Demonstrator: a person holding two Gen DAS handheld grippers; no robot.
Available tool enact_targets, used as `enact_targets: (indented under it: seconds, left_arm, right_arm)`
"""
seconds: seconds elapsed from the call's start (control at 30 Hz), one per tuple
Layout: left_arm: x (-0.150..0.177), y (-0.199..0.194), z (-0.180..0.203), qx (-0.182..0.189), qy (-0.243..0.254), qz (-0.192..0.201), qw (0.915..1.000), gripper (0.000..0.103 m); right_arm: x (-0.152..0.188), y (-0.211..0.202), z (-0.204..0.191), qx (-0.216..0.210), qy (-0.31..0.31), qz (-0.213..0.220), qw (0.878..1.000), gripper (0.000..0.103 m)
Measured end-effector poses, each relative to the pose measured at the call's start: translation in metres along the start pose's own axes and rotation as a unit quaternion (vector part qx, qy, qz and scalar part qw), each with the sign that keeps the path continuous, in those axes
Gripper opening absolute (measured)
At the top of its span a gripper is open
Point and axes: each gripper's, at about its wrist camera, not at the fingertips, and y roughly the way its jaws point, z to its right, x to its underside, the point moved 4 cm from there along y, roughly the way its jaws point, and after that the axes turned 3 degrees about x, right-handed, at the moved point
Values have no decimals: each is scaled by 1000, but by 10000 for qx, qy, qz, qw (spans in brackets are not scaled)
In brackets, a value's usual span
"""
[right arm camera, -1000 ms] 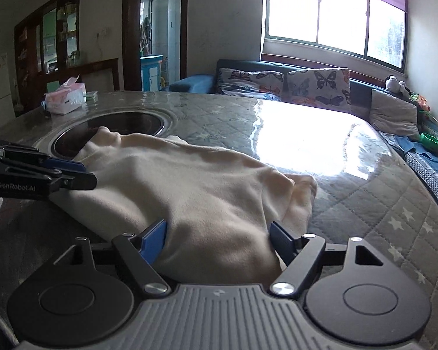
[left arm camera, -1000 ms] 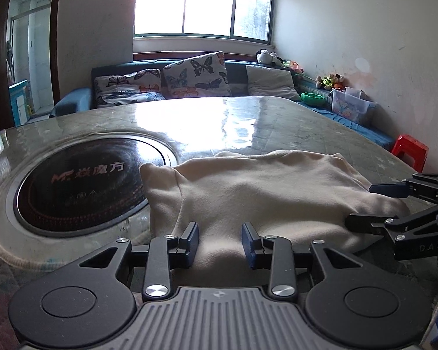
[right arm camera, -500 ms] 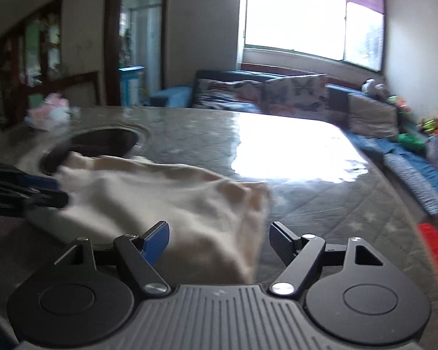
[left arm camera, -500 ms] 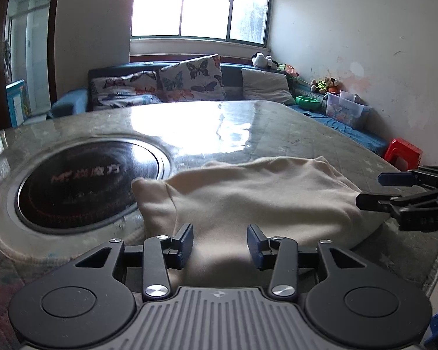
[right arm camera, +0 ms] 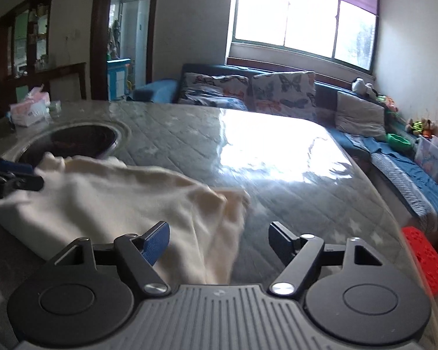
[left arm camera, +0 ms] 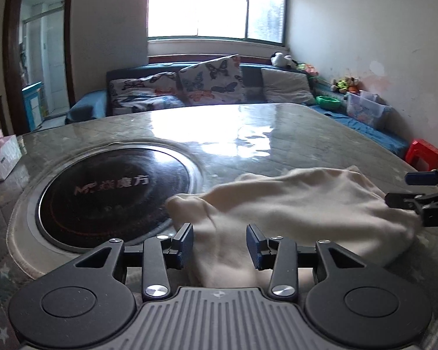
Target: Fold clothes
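A cream garment [left arm camera: 300, 213] lies folded in a bundle on the round table, near its front edge; it also shows in the right wrist view [right arm camera: 125, 201]. My left gripper [left arm camera: 219, 243] is open, its jaws standing over the garment's near left part without closing on it. My right gripper [right arm camera: 219, 240] is open over the garment's right end. Each gripper shows at the edge of the other's view: the right one [left arm camera: 423, 192] at the garment's right, the left one [right arm camera: 11, 175] at its left.
The table [left arm camera: 248, 134] has a glossy quilted cover and a black round cooktop [left arm camera: 114, 186] set in on the left. A pink tissue box [left arm camera: 0, 157] stands at the far left. A sofa with cushions [left arm camera: 207, 87] and a red stool [right arm camera: 426, 259] lie beyond.
Both grippers have drawn back and turned; the garment now sits farther right in the left view and farther left in the right view. Both stay open.
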Motion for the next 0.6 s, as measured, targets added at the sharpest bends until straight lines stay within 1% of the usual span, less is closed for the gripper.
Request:
enact_targets:
  seconds: [0.03,0.17,0.2,0.3,0.43,0.5,0.6]
  left_arm:
    - [-1,3,-3,-60,-51,-9,10000,39]
    - [-2,9,-13,-227,-152,-63,9996,38]
    - [-1,10,-16,-261,-165,-79,9995,38]
    - [0,14,-22,-362,-206,-126,9991,38]
    - [-3,17,-25,-430,-229,-122,9987,39]
    - [-5,19,-26,-459,-226,-111,9986,40]
    - [-6,24,-28,-544,-191,-140,9982,41]
  right_arm:
    - [-5,2,-3,-74,7,2,10000,70]
    - [-18,16,-15,-355,-71,-13,9993,59]
    - [-20,20,-18,-420,-88,-35,9991,53]
    - [-25,31,-26,-584,-92,-119,9982,46]
    - [-33,49,-33,-729,-58,-173,9972,45]
    - [-34,60,-33,-801,13,-268,9964,45]
    - [-30,74,-31,-734,51,-414,9964,42]
